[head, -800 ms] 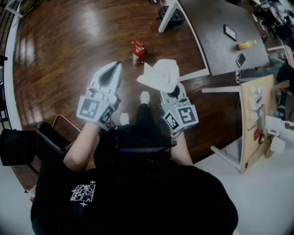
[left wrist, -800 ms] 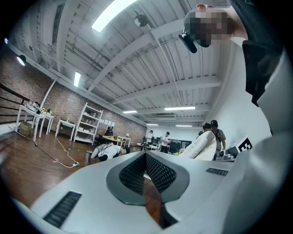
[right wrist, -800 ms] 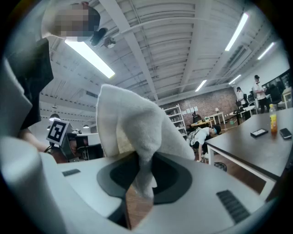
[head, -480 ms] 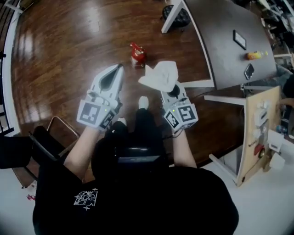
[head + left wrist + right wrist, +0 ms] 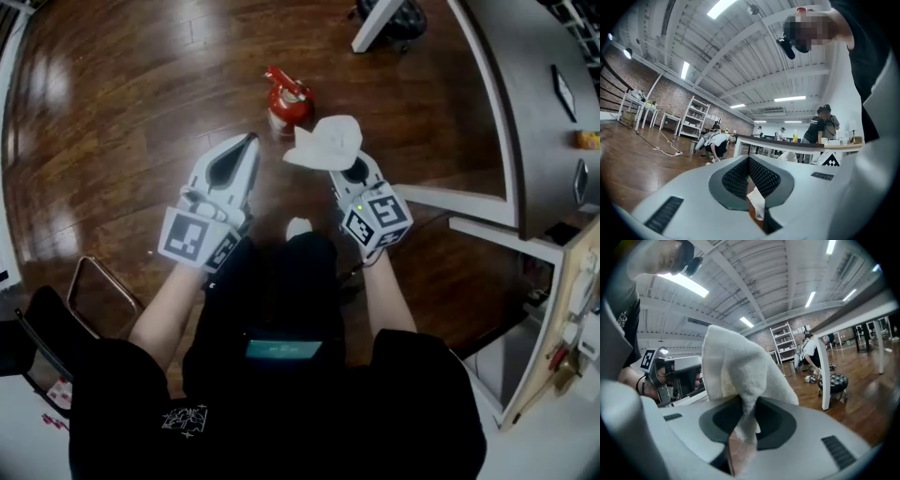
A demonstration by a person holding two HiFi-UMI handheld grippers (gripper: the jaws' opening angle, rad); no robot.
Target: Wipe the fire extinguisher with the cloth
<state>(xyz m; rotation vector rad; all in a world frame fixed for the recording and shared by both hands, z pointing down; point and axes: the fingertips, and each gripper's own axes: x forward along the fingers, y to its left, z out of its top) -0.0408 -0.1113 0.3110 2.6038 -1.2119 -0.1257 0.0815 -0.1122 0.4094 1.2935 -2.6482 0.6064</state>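
Jaws of right gripper on cloth, tips beneath it

Quantity two: left hand-held gripper and right hand-held gripper. Quantity one: cloth, clamped in the right hand-held gripper. Quantity one: fire extinguisher, ahead of both. Quantity one: stool, farther ahead of the right hand-held gripper.

Floor: dark wood planks, glossy, with bright light reflections.
Extinguisher: red body, smooth and glossy.
Cloth: white fabric, soft, napped, matt.
Left gripper and right gripper: light grey plastic shells, smooth and matt. The pads are dark, with a fine cross-hatched, rough texture.
Table, far right: grey top, smooth and matt.
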